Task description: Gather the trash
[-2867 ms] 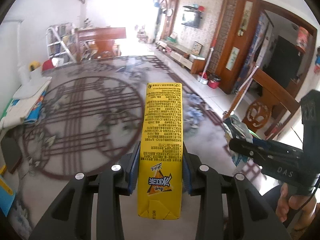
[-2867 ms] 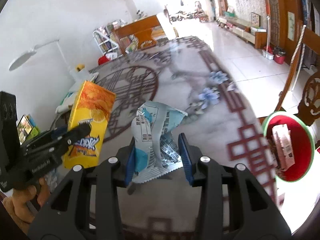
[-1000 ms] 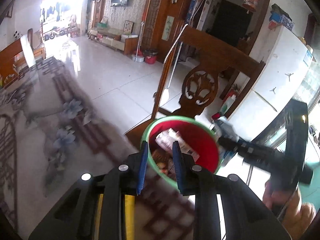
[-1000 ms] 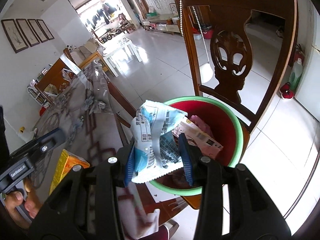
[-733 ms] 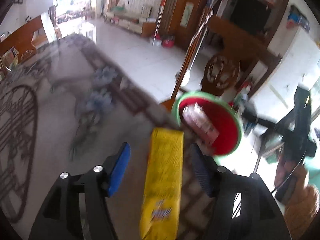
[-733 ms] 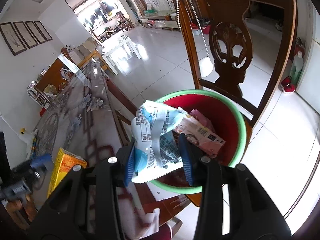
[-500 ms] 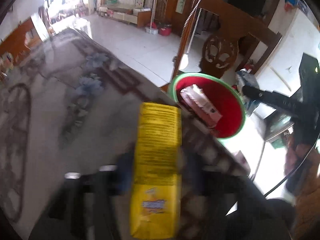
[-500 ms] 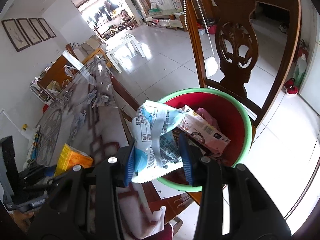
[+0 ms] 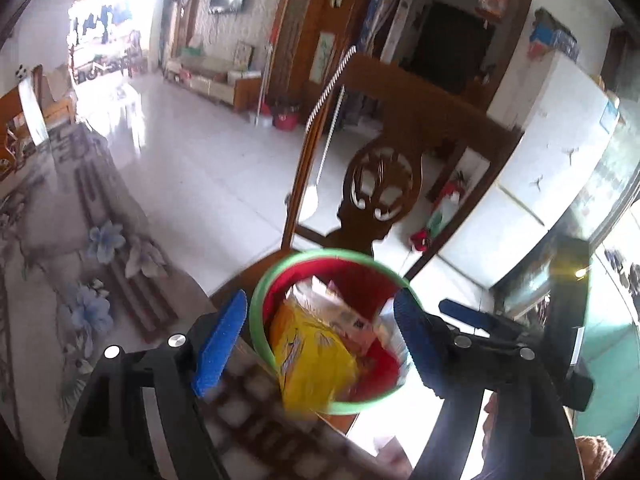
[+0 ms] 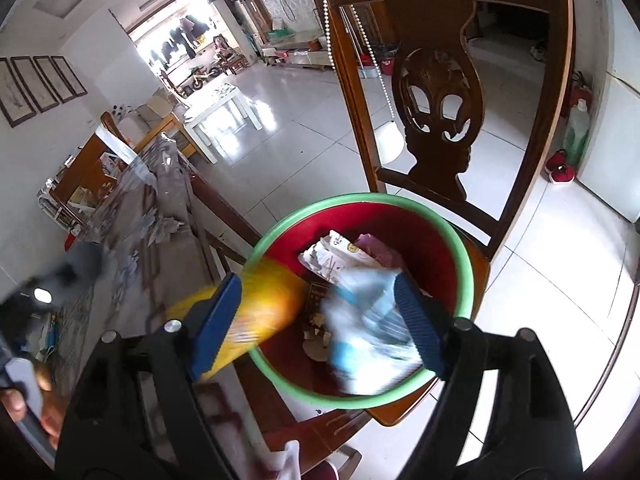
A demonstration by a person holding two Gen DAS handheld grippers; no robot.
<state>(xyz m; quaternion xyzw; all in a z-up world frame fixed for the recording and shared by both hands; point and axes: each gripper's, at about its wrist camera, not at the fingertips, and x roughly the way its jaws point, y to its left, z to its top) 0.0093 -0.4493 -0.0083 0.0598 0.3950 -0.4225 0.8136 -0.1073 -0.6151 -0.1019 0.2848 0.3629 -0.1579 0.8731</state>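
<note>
- Left gripper (image 9: pixel 316 342) sits low in the left wrist frame, jaws spread wide with nothing between the blue pads (image 9: pixel 219 338).
- The yellow carton (image 9: pixel 310 354) shows just below centre, blurred, tilted over the near rim of the red bin (image 9: pixel 334 256), lower end past the green rim, clear of both pads.
- That bin stands on the seat of the carved wooden chair (image 9: pixel 386 184), at the patterned table (image 9: pixel 60 248) edge running down the left side.
- Right gripper (image 10: pixel 318 318), lower middle of its own frame, also gapes wide and grips nothing.
- The blue-and-white wrapper (image 10: pixel 368 336) is a blur in the lower right of the bin, beside the right-hand pad; touching or not, can't tell.
- Other wrappers (image 10: pixel 340 254) lie deeper in the bin, centre of frame.
</note>
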